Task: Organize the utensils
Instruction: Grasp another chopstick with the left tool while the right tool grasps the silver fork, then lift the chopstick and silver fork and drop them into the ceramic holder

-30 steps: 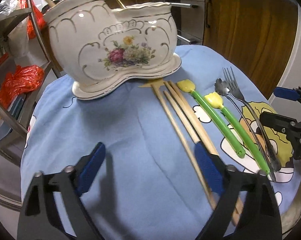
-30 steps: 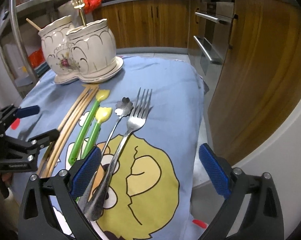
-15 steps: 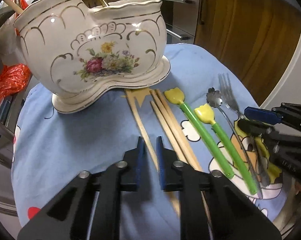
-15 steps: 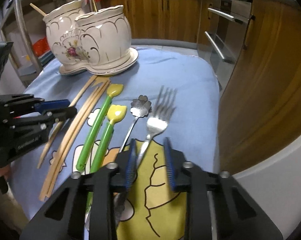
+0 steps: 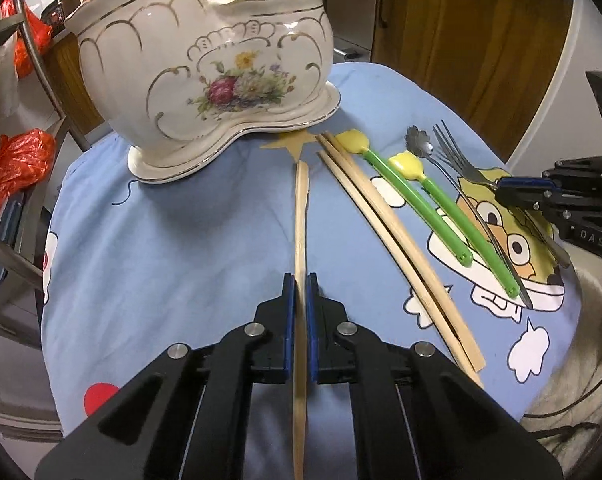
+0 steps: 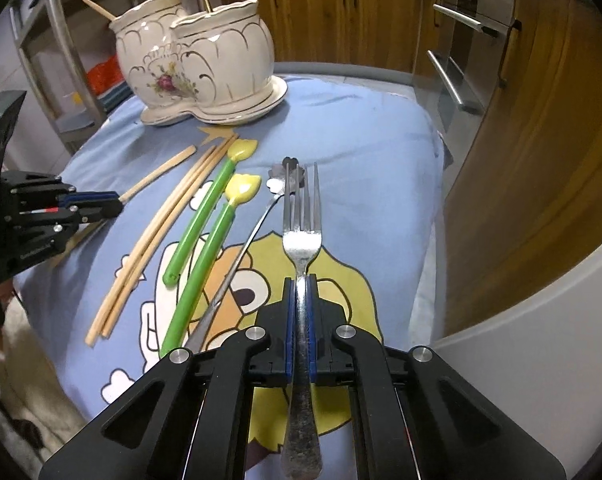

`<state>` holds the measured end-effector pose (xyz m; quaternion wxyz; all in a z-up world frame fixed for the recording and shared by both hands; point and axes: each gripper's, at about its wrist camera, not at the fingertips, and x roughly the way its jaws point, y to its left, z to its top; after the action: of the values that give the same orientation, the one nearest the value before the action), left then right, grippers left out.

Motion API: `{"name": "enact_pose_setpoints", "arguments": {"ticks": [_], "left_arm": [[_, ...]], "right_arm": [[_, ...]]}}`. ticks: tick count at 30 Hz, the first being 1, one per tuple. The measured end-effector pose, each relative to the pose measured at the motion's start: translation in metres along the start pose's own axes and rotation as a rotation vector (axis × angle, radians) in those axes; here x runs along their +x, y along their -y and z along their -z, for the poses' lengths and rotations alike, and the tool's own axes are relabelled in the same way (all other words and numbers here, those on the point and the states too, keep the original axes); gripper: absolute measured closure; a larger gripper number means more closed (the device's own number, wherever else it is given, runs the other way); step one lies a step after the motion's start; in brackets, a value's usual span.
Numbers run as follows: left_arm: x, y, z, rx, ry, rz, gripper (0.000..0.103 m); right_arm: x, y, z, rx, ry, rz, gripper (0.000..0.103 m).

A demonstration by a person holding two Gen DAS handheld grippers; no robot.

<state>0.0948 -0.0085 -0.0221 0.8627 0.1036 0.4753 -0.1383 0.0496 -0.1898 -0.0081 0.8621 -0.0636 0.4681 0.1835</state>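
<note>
One readable marking, "DAS", on right gripper body.

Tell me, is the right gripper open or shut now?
Shut. The right gripper has just closed, and its blue pads press both sides of the metal fork handle.

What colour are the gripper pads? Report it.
Blue, on both grippers; the right wrist view shows the pads best.
</note>
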Motion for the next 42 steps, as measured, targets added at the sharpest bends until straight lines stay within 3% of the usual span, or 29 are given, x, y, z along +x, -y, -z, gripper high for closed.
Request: {"name": "enact_pose_setpoints", "arguments": {"ticks": [7,12,19,29,37,42], "left_arm": [[0.006,0.001,-0.001,-0.028,0.035,-0.005,0.095],[0.002,0.002,0.002,-0.017,0.075,0.005,0.098],[-0.045,-0.015,0.017,-0.023,0.249,0.06,0.098],[-0.115,-0.042,0.031,-0.071,0.554,0.035,0.098],[-0.156,-0.069,0.026,-0.151,0.738,0.017,0.098],[-0.163,-0.099,-0.001,-0.187,0.785,0.001,0.098]], "right_arm": [[0.004,-0.001,-0.002,0.006,0.029,0.002,0.097],[-0.007,0.001,0.001,0.034,0.102,-0.04,0.097],[-0.046,-0.009,-0.009,0.006,0.302,-0.093,0.097],[-0.082,-0.025,-0.016,-0.021,0.561,-0.156,0.097],[-0.091,-0.031,-0.045,-0.041,0.613,-0.159,0.097],[-0.097,-0.04,-0.07,-0.049,0.649,-0.163,0.097]]}}
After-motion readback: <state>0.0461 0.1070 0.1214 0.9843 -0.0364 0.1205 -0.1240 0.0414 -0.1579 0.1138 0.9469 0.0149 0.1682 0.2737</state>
